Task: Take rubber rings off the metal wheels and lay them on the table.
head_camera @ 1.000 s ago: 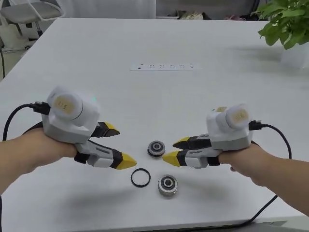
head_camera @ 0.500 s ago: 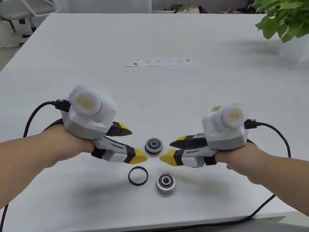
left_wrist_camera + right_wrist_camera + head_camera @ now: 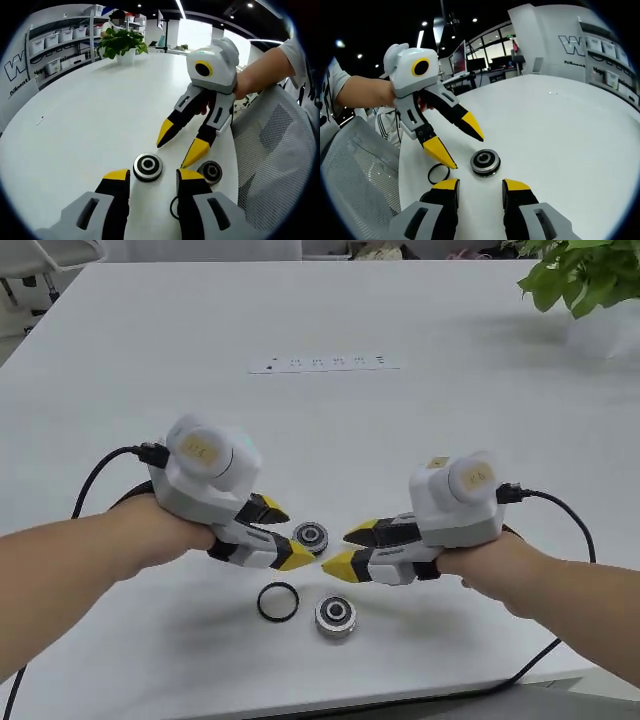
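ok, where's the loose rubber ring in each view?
Head view: rubber ring lower centre, left of the near wheel.
Left gripper view: ring bottom centre, partly behind a jaw.
Right gripper view: ring lower left.
Landmark: the far wheel, close by in all three.

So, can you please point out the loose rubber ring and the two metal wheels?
loose rubber ring point(image 3: 260, 602), head view, left side of its band.
farther metal wheel point(image 3: 310, 536), head view, its hub.
nearer metal wheel point(image 3: 335, 614), head view, its hub.
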